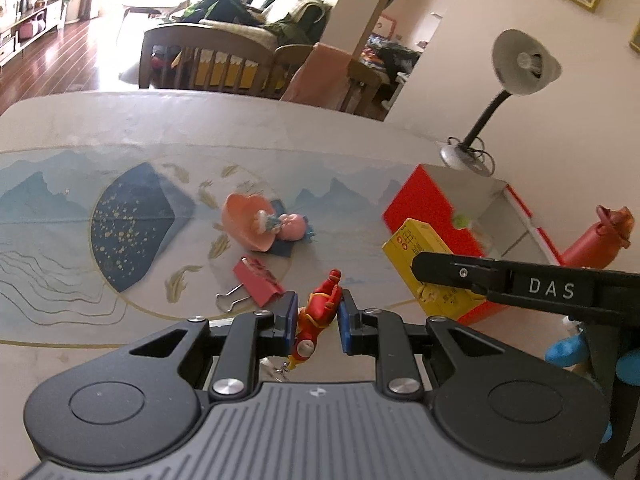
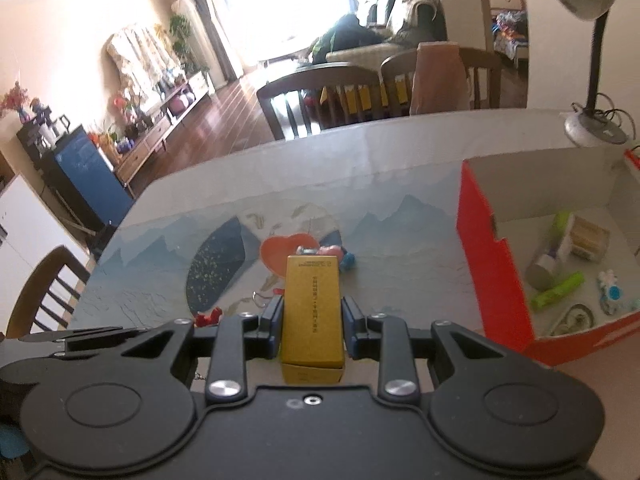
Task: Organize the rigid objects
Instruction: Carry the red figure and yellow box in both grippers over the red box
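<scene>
Clamped between the left gripper (image 1: 318, 312) fingers is a red figurine (image 1: 320, 312); ahead of them a pink binder clip (image 1: 256, 285) and a peach shell toy (image 1: 250, 222) wait on the table (image 1: 120, 128), the red box (image 1: 424, 204) off right.

Right gripper (image 2: 311, 312) fingers squeeze a yellow carton (image 2: 312, 304); right of them the red box (image 2: 492, 264) already holds several items, nothing blocking it.

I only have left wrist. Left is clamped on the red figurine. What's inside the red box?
Observer: Right wrist view looks into the red box: a green tube and several other small items on its floor.
Operator: Right gripper holding that yellow box squarely?
Observer: Yes, right gripper is shut on the yellow box, which stands lengthwise between the fingers.
Operator: Anything to the left of the table?
Observer: A wooden chair at the table's left edge.
</scene>
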### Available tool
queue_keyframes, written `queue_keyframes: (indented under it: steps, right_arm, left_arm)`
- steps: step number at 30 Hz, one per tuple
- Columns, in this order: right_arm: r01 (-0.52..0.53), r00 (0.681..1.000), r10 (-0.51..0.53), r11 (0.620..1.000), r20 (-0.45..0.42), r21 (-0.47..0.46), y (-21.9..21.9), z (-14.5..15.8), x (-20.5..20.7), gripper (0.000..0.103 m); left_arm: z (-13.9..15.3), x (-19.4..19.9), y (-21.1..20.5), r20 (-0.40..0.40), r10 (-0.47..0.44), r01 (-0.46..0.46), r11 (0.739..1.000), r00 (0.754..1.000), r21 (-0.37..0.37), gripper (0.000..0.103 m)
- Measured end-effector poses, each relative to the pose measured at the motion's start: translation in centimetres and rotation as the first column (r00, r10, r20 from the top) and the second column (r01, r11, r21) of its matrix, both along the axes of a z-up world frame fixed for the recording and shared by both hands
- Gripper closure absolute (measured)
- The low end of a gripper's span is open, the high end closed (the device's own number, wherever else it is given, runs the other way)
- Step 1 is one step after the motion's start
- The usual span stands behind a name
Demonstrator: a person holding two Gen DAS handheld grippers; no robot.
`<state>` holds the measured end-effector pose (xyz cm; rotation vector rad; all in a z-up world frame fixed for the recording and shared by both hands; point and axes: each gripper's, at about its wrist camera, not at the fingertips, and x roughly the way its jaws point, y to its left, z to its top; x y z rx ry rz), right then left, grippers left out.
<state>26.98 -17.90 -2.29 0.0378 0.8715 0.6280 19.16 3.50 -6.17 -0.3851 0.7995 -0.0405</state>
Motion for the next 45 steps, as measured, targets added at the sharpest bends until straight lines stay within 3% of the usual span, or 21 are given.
queue_keyframes:
  steps: [9,16,33,45]
  right_arm:
    - [0.018,0.998,-0.021,0.999,0.051,0.048,-2.9,2.3,-0.6,0.075]
    - [0.049,0.997,-0.052,0.997,0.056,0.051,-7.4,2.4,1.4,0.075]
    - [0.135,0.99,-0.136,0.991,0.026,0.023,-18.8,0.2,8.1,0.075]
    - [0.169,0.985,-0.168,0.985,0.029,-0.032,-23.0,-1.9,11.7,0.075]
  left_arm:
    - [2.9,0.0,-2.5,0.049,-0.052,0.051,0.999,0.997,0.006,0.083]
    - [3.5,2.1,-5.6,0.051,-0.071,0.071,0.997,0.996,0.007,0.083]
    - [3.2,9.6,-16.0,0.021,-0.112,0.111,0.994,0.994,0.022,0.083]
    - [2.4,14.4,-20.8,-0.013,-0.125,0.125,0.99,0.992,0.065,0.083]
